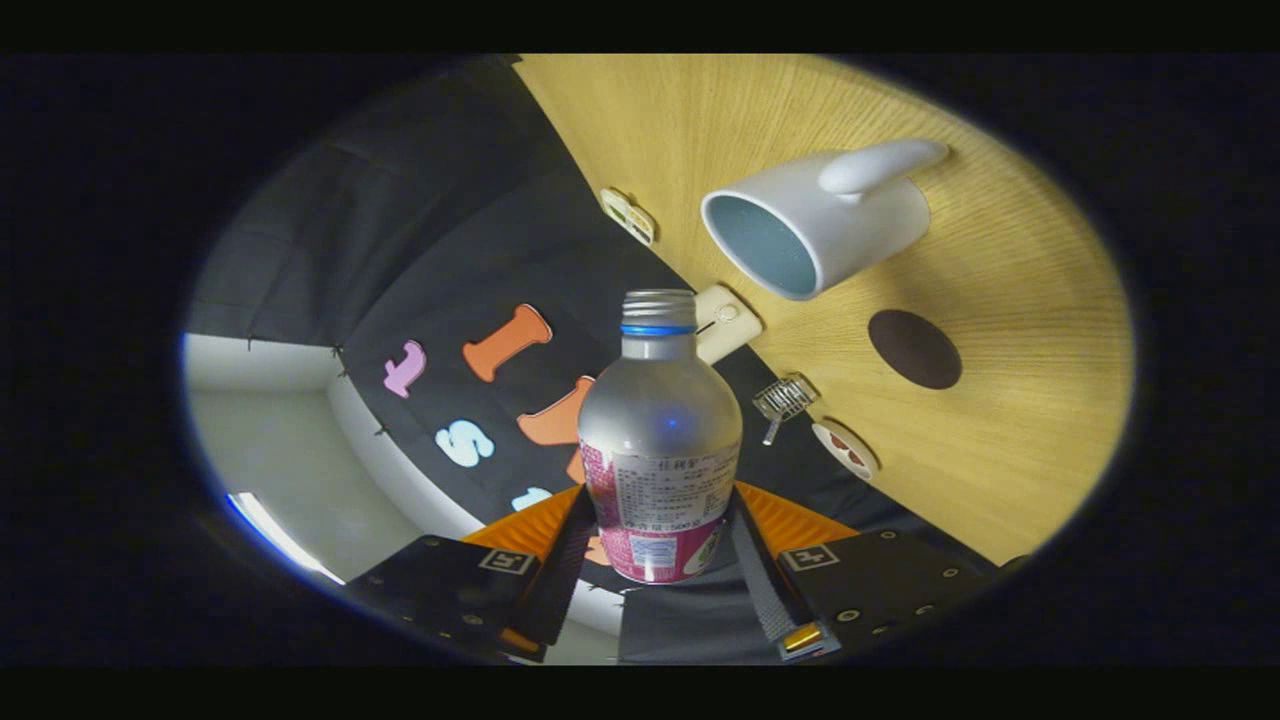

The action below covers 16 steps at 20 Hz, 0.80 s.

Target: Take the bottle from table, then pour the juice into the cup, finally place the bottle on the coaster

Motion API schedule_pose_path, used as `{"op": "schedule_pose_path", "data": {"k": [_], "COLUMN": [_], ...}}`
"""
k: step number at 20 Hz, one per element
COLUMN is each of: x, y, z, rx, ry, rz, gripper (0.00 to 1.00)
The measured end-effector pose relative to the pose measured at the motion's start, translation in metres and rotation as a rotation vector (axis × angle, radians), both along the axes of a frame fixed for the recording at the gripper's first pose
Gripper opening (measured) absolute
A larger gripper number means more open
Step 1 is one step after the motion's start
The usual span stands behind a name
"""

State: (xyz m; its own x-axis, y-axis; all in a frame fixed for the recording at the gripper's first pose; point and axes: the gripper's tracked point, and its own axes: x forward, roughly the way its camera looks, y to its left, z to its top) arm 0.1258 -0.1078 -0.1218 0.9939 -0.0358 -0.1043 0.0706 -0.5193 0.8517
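I am holding the bottle (659,440) clamped between both fingers of the hand-held gripper (655,545). It is tilting, neck pointing towards the white cup (815,225) on the tabletop (1020,300). The dark coaster (914,349) is lying beside the cup.

Bottle (660,440) clamped between gripper (660,540) fingers; mug (815,215) beyond bottle's mouth, on surface (1020,420); coaster (914,348) beside mug.

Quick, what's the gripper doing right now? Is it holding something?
Gripper: closed on the bottle, one finger pressing each side, with the bottle's mouth aimed toward the white cup.
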Motion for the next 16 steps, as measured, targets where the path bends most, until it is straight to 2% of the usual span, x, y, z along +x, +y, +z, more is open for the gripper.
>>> {"op": "schedule_pose_path", "data": {"k": [6, 16], "x": [-0.005, -0.003], "y": [0.008, 0.016], "z": [-0.011, 0.032], "rx": [-0.330, -0.955], "ry": [0.030, -0.073], "rz": [0.089, 0.118], "gripper": [0.74, 0.74]}}
